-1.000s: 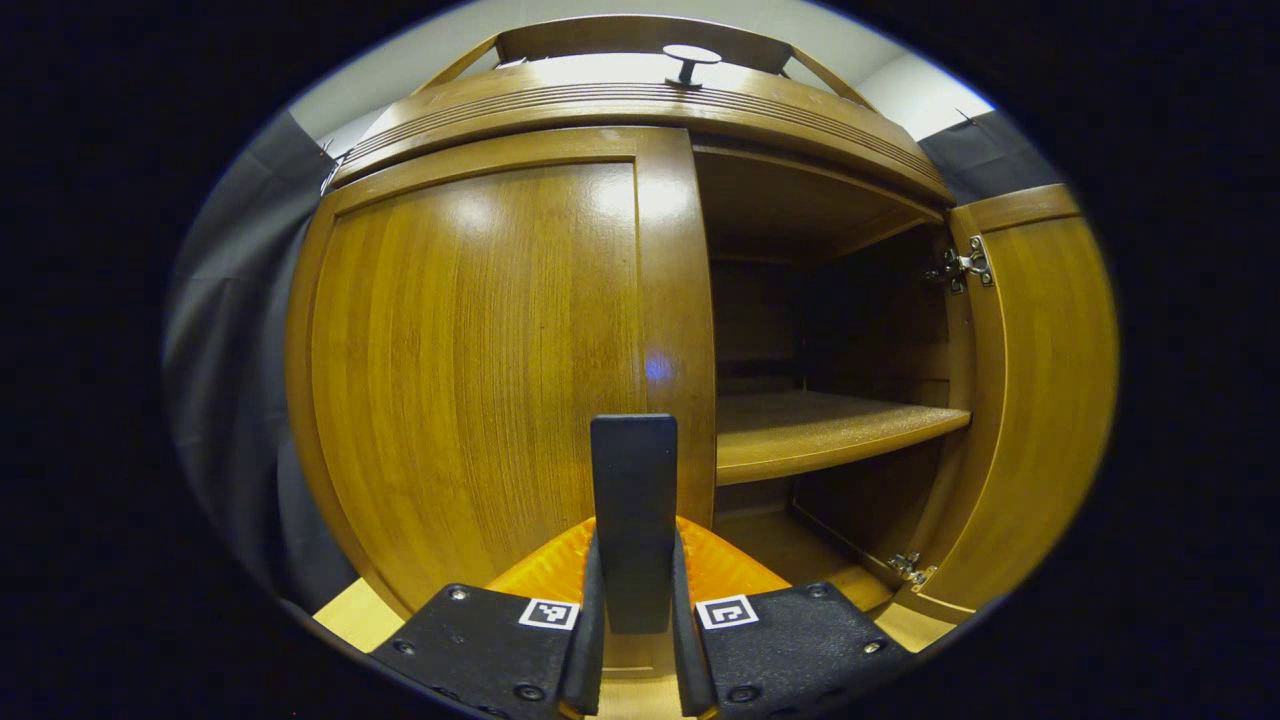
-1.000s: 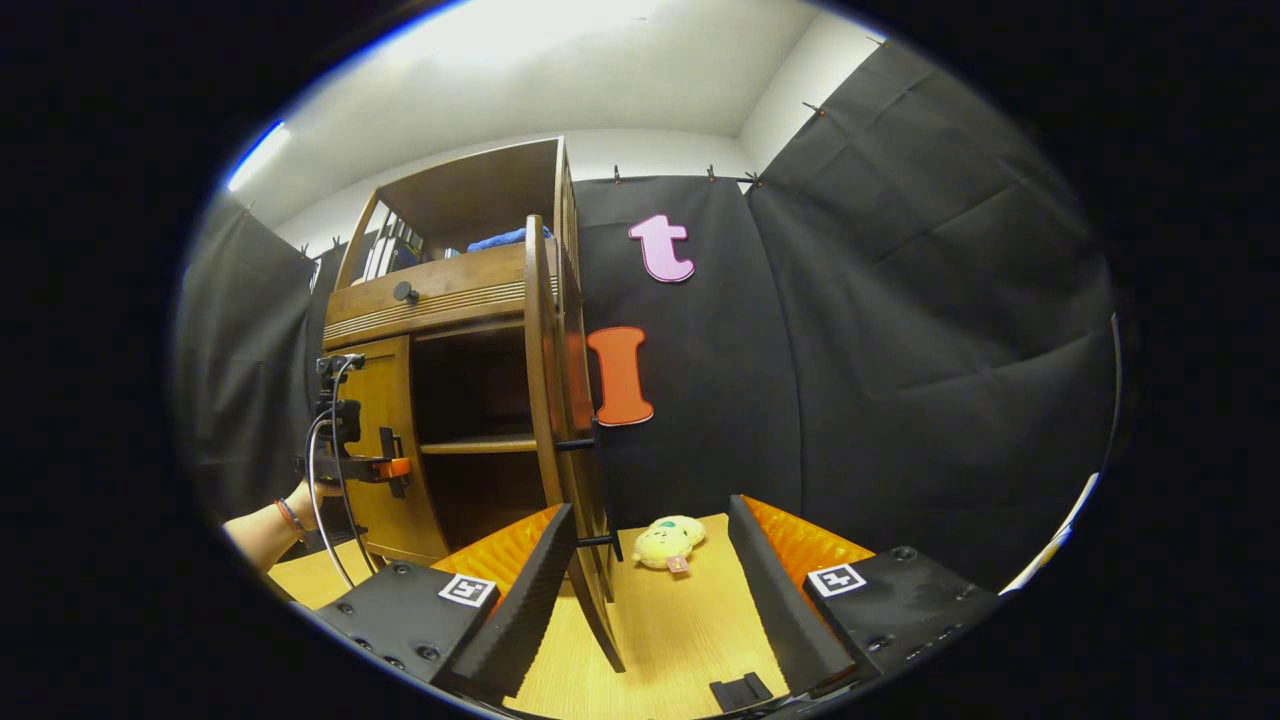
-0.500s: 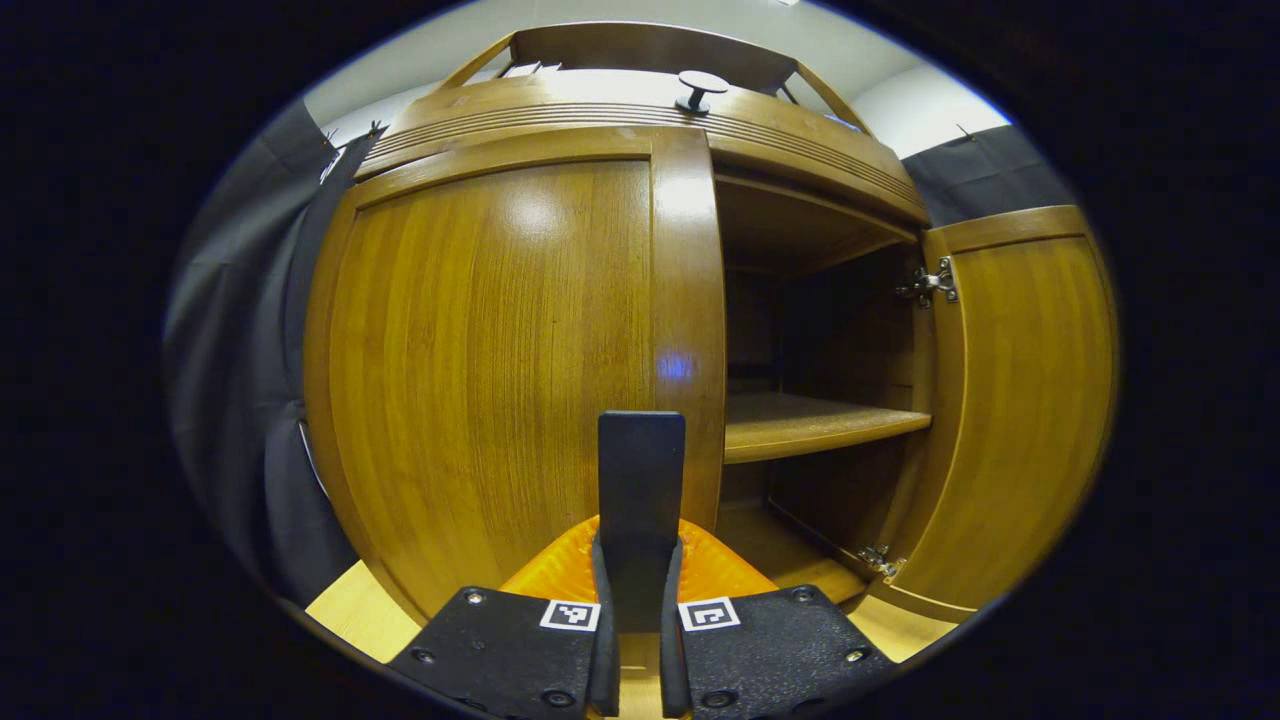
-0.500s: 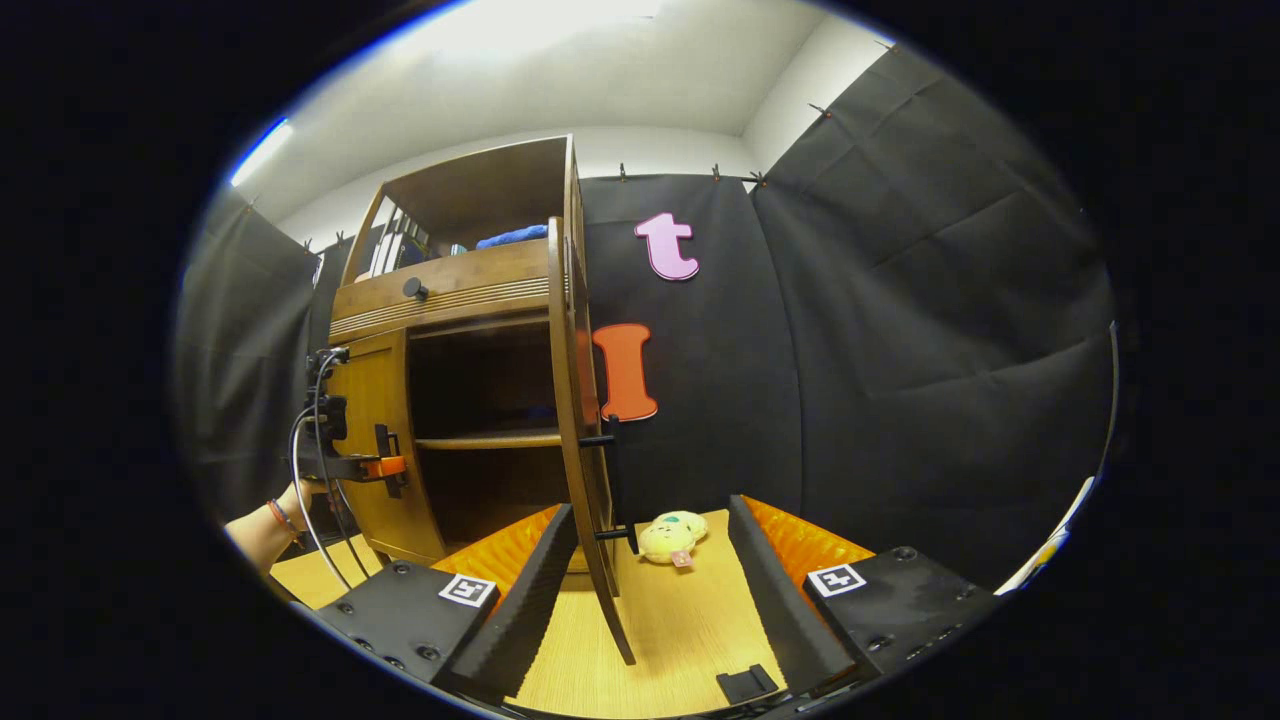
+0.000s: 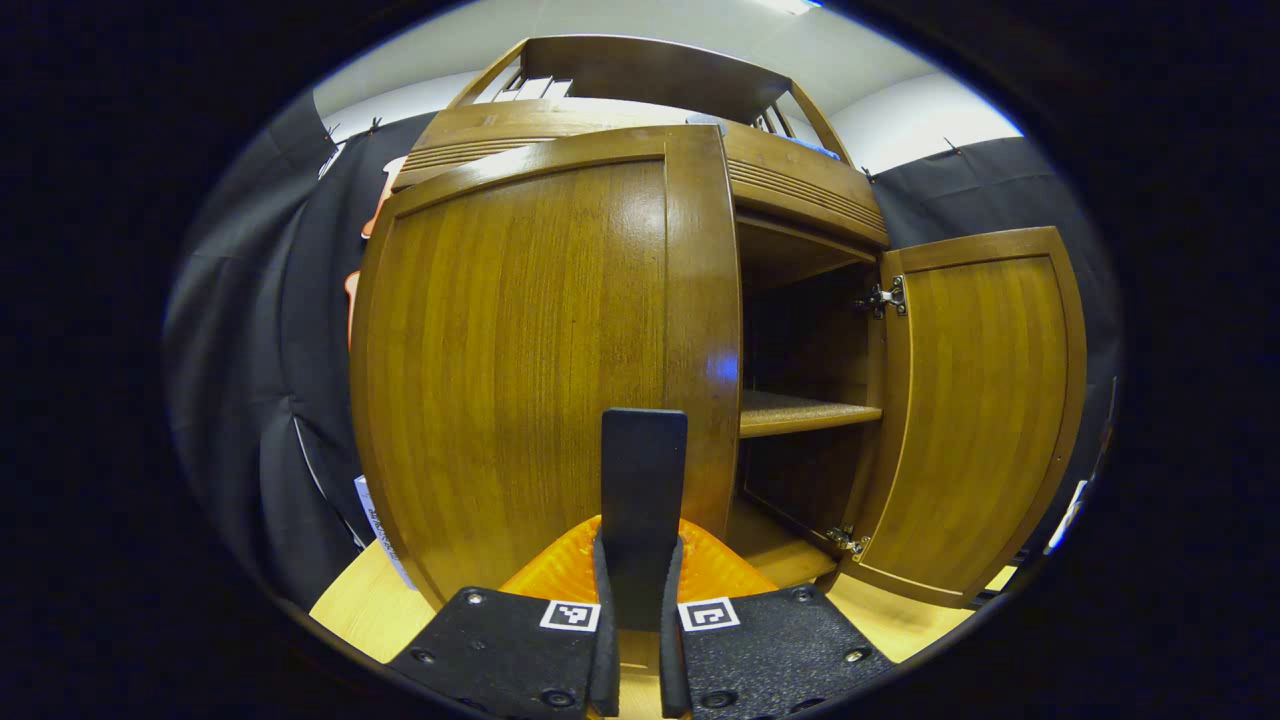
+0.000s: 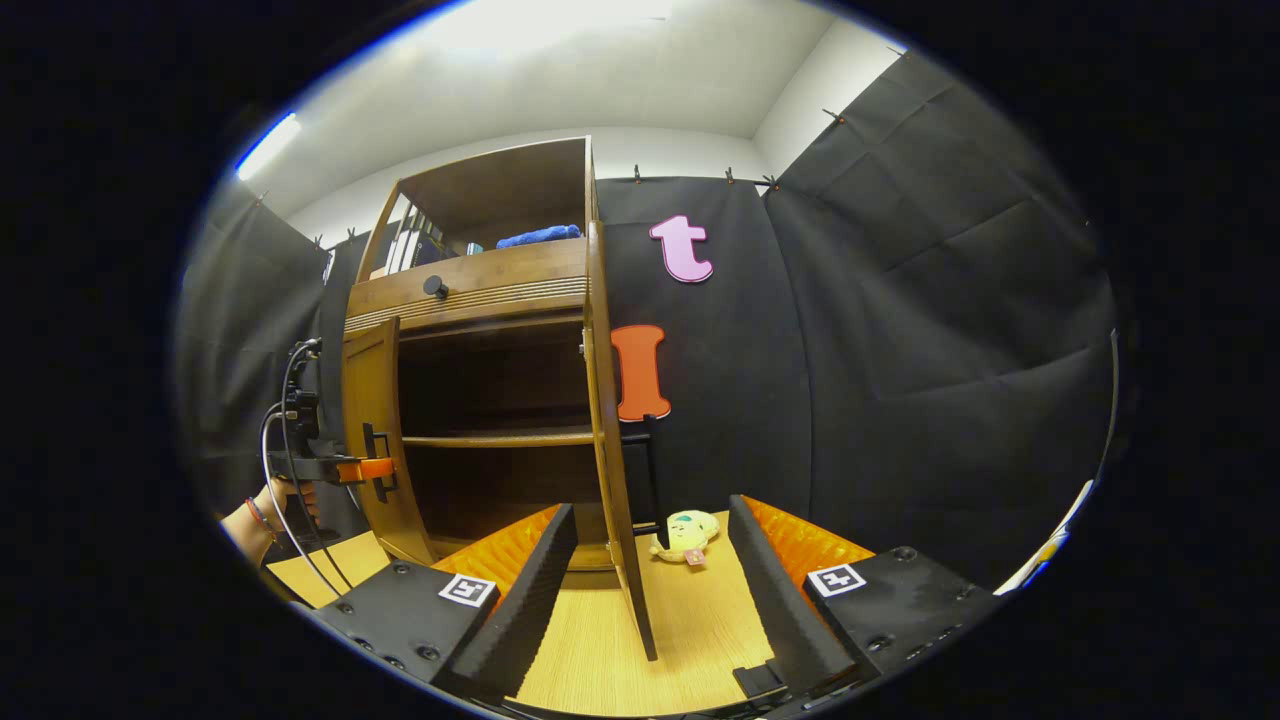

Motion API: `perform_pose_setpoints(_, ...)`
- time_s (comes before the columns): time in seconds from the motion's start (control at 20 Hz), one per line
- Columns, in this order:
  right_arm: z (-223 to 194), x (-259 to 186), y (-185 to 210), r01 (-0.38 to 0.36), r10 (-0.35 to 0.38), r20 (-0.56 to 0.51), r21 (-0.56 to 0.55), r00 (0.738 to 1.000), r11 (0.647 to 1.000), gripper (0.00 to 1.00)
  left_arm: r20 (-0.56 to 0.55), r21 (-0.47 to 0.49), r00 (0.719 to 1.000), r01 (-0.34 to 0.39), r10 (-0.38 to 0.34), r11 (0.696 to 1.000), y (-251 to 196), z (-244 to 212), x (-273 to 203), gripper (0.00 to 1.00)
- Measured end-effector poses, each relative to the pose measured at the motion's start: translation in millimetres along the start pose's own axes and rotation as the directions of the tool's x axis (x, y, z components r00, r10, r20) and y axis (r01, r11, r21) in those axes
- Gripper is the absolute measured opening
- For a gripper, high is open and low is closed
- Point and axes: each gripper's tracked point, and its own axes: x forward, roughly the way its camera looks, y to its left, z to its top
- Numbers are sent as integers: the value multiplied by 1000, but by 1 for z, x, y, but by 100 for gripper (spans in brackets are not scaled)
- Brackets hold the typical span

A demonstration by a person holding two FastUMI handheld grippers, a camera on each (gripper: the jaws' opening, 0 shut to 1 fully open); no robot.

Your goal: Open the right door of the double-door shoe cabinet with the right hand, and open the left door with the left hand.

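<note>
Double-door brown wooden shoe cabinet (image 6: 480, 300) stands on the light wood floor (image 6: 690, 640) by the black booth wall. Vs 1 s ago: brown wooden left door (image 5: 540, 340) has swung out from nearly closed to partly open; brown wooden right door (image 6: 615, 450) stands wide open, now edge-on further right in right gripper view. Left gripper (image 5: 640, 470) is pinched onto the left door's black bar handle (image 5: 643, 500), fingers pressed together on it; a person's hand (image 6: 275, 500) holds it. Right gripper (image 6: 650, 600) is spread apart, gripping nothing; right door's lower edge sits between its fingers, not touching. Small yellow plush toy (image 6: 685, 533) lies on floor just beyond that door.
</note>
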Motion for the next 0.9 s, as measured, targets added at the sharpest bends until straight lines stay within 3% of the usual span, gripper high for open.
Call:
perform_pose_setpoints(0.75, -6, 1, 40, -42, 42, -13, 0, 999, 999, 89, 27, -6, 1000, -9, 10, 1000, 43, 4, -78, 13)
perform_pose_setpoints(0.8, -6, 2, 42, -45, 45, -14, -2, 999, 999, 98, 29, -2, 999, -15, 15, 1000, 47, 4, -81, 13)
perform_pose_setpoints(0.9, -7, 4, 46, -50, 50, -17, -7, 999, 999, 98, 33, 8, 999, -28, 28, 1000, 55, 4, -90, 12)
